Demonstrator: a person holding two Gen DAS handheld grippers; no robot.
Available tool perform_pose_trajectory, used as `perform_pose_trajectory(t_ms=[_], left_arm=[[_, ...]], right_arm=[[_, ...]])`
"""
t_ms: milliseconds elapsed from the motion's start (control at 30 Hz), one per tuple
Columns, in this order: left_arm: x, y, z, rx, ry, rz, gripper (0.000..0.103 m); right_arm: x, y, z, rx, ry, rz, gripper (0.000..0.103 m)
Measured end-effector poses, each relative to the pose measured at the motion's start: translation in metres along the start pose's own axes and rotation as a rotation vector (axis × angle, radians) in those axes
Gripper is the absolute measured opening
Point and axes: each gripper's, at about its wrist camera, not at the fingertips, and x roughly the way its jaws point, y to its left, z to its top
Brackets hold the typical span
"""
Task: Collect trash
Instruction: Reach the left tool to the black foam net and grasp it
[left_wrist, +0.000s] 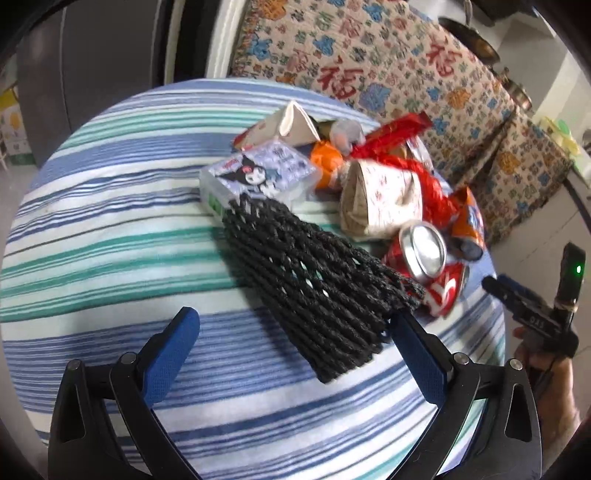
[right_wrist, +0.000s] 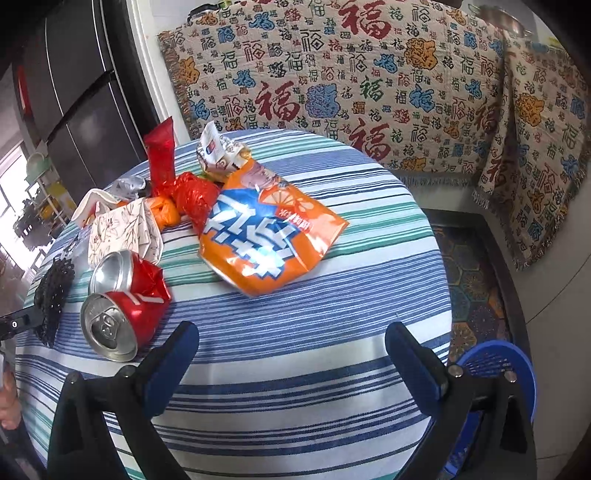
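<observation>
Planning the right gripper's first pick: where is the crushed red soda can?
In the right wrist view the crushed red soda can lies on the striped tablecloth, left of the orange snack bag, beside the black foam net.

left gripper: black two-finger frame with blue pads (left_wrist: 293, 325), jaws spread wide, nothing between them, tilted down over the near side of the table
left pads: blue textured fingertips (left_wrist: 173, 354), left one lower and nearer than the right
right gripper: same black frame with blue pads (right_wrist: 291, 343), jaws wide apart, empty, hovering at the near edge
right gripper, from left cam: black body with green LED (left_wrist: 543, 306), at far right
hand: part of a hand (left_wrist: 546, 384) under that body, gripping the handle
</observation>
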Motion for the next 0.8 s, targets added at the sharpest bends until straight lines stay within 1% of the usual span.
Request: perform_pose_trajectory(t_ms=[100, 200, 233, 267, 300, 400, 433, 467, 533, 633, 700, 733, 767, 800], left_arm=[[-0.007, -0.002, -0.016, 0.092, 0.019, 0.054, 0.103], [-0.016, 0.0, -0.027, 0.173, 0.034, 0.094, 0.103], [-0.02, 0.002, -0.029, 0.187, 0.027, 0.102, 0.103], [-0.025, 0.004, -0.03, 0.189, 0.016, 0.095, 0.103], [-0.029, 0.008, -0.03, 0.175, 0.003, 0.07, 0.103], [-0.034, 0.014, -0.023, 0.062, -0.035, -0.06, 0.103], [-0.032, 0.014, -0.019, 0.025, -0.042, -0.088, 0.103], [-0.029, 0.013, -0.015, -0.007, -0.051, -0.09, 0.103], [-0.019, 0.01, -0.004, -0.07, -0.064, -0.067, 0.103], [0.001, 0.005, 0.004, -0.14, -0.048, -0.04, 0.102], [0.011, 0.003, 0.006, -0.164, -0.047, -0.022, 0.101], [0.016, 0.002, 0.007, -0.165, -0.047, -0.013, 0.1], [0.018, -0.001, 0.007, -0.152, -0.058, 0.012, 0.091], [0.018, -0.004, 0.006, -0.132, -0.067, 0.029, 0.059]], right_arm=[[-0.005, 0.017, -0.007, -0.047, -0.006, 0.049, 0.102], [-0.013, 0.041, -0.01, -0.127, -0.032, 0.162, 0.102], [-0.014, 0.05, -0.01, -0.152, -0.035, 0.189, 0.102], [-0.014, 0.057, -0.012, -0.172, -0.036, 0.207, 0.102], [-0.013, 0.066, -0.012, -0.193, -0.04, 0.224, 0.103], [-0.007, 0.087, -0.014, -0.236, -0.048, 0.226, 0.103], [-0.004, 0.094, -0.014, -0.244, -0.044, 0.221, 0.103], [0.0, 0.099, -0.014, -0.247, -0.038, 0.22, 0.103], [0.005, 0.106, -0.014, -0.249, -0.032, 0.211, 0.103], [0.007, 0.112, -0.01, -0.243, -0.04, 0.193, 0.103], [0.008, 0.114, -0.009, -0.237, -0.046, 0.184, 0.103], [0.01, 0.115, -0.008, -0.235, -0.039, 0.186, 0.101], [0.012, 0.116, -0.008, -0.233, -0.026, 0.194, 0.093], [0.014, 0.117, -0.009, -0.231, -0.014, 0.199, 0.084]])
